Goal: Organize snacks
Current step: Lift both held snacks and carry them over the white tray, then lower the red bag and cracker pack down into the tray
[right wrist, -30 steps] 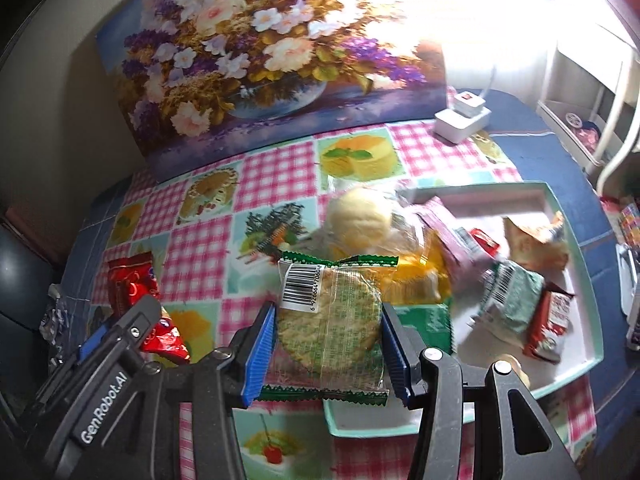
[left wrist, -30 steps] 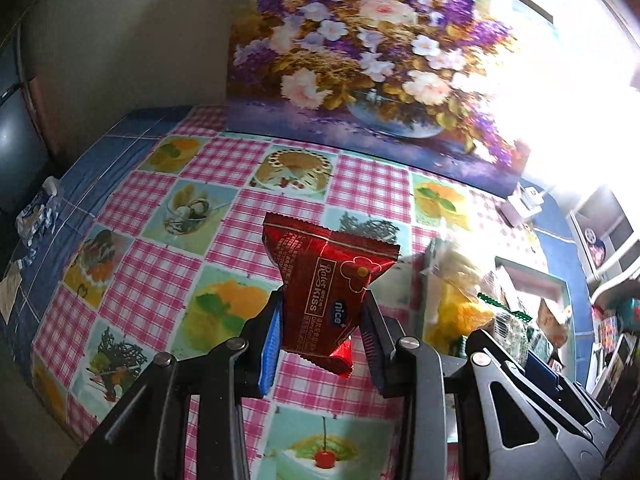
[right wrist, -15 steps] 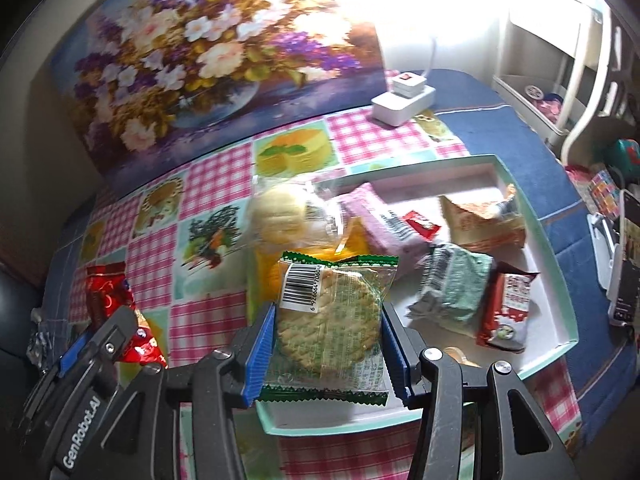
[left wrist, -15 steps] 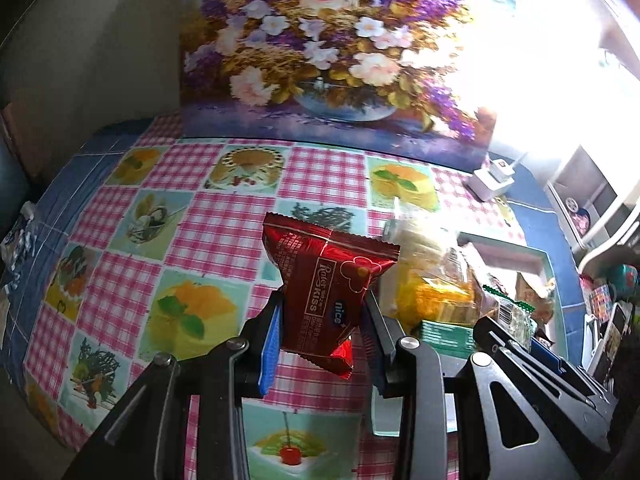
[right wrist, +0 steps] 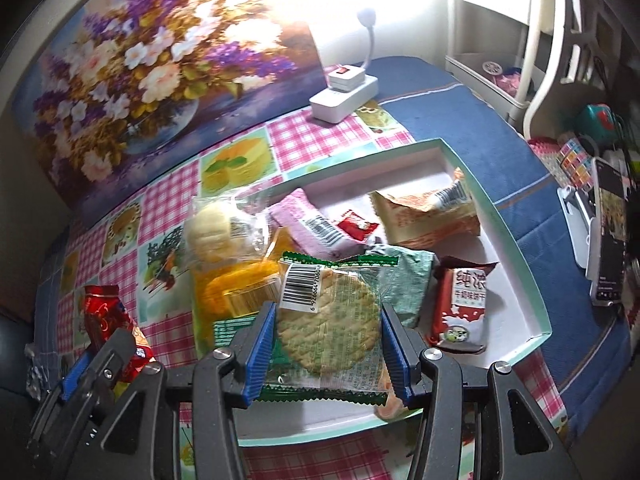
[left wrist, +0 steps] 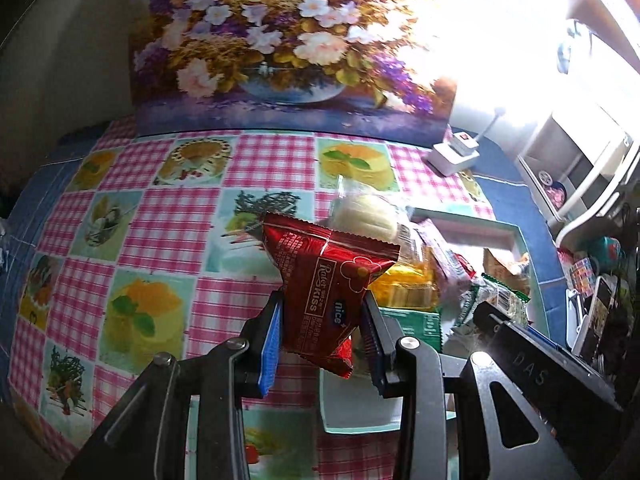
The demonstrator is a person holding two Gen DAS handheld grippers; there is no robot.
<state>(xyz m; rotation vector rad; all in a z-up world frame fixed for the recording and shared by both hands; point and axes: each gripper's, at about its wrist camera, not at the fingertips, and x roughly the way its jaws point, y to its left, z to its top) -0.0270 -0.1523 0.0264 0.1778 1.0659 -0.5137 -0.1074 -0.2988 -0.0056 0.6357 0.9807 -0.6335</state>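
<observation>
Checked tablecloth (left wrist: 168,216), pink squares and fruit prints, blue cloth beyond, flower painting (right wrist: 152,64) propped at the back.

Nearest, in the left wrist view: left gripper (left wrist: 324,328) clamped tight on a red snack packet (left wrist: 324,280), jaws about as narrow as they go, packet standing up between the blue pads, clear of the cloth, hanging over the near left corner of the white tray (left wrist: 360,412). In the right wrist view: right gripper (right wrist: 328,344) closed partway on a clear-wrapped round cracker (right wrist: 328,320), pads pressing both edges of the disc, held over the tray's near left part.

Farther in, already in the tray: yellow pack (right wrist: 236,288), cream bun in clear wrap (right wrist: 212,232), pink packet (right wrist: 308,224), green packet (right wrist: 404,280), dark red milk-biscuit packet (right wrist: 460,304), orange packet (right wrist: 428,216). Bun and yellow pack overhanging the left rim.

Risks, as judgement: cracker brittle, likely to snap under any harder squeeze. Red packet glossy and puffed, apt to slip or swing. Both grippers close together, so a knock between them possible. Left end crowded; dropping there could push the bun off the rim. Right end barer, safer.
</observation>
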